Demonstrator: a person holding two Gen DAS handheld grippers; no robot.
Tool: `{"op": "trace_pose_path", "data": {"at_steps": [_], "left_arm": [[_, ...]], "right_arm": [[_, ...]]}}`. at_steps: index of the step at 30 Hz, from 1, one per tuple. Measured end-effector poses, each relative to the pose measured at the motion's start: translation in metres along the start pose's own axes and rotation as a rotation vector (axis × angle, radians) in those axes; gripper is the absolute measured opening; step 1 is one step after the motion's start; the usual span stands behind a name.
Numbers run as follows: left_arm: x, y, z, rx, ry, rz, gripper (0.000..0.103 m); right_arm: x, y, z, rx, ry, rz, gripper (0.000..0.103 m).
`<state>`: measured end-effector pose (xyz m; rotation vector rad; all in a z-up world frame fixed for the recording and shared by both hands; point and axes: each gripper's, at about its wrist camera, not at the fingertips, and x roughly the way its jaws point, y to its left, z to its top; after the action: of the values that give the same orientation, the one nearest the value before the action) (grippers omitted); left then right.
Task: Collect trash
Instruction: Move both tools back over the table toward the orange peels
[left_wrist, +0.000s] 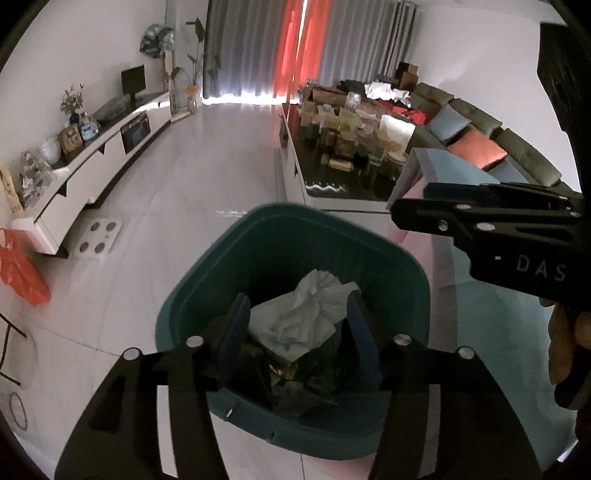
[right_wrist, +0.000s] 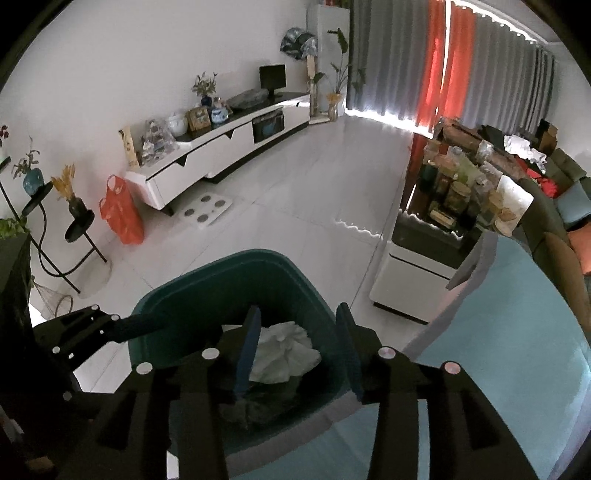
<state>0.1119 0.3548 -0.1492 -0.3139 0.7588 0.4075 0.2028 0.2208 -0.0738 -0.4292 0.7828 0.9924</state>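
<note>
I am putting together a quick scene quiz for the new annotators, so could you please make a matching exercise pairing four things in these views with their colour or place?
Column 1:
1. trash bin
2. crumpled tissue
3. plastic bag
4. monitor

Column 2:
A. orange, on the floor beside the end of the white cabinet
B. dark green, standing on the floor beneath both claws
C. black, on top of the white cabinet
D. white, lying on top of the rubbish in the bin

Pairs: 1-B, 2-D, 3-A, 4-C
</note>
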Motion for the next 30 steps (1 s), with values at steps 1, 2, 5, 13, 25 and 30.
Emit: {"op": "trace_pose_path", "data": {"at_steps": [1, 2, 5, 13, 25, 30], "left_arm": [[-0.004, -0.002, 0.001, 0.001, -0.007, 0.0, 0.058], [-0.009, -0.004, 0.002, 0.004, -0.017, 0.0, 0.059], [-0.026, -0.006, 0.001, 0.014, -0.044, 0.0, 0.065], [-0.075, -0.029, 0.006, 0.053, -0.13, -0.001, 0.082], [-0.153, -0.075, 0.008, 0.104, -0.277, -0.015, 0.097], [-0.175, -0.098, 0.009, 0.128, -0.324, -0.049, 0.098]], "right_arm": [[-0.004, -0.001, 0.0, 0.001, -0.009, -0.006, 0.045], [-0.009, -0.003, -0.001, 0.003, -0.02, -0.013, 0.046], [-0.024, -0.009, -0.005, 0.016, -0.047, -0.029, 0.051], [-0.069, -0.032, -0.023, 0.057, -0.136, -0.079, 0.072], [-0.149, -0.06, -0.075, 0.151, -0.289, -0.15, 0.096], [-0.177, -0.073, -0.101, 0.187, -0.338, -0.195, 0.096]]}}
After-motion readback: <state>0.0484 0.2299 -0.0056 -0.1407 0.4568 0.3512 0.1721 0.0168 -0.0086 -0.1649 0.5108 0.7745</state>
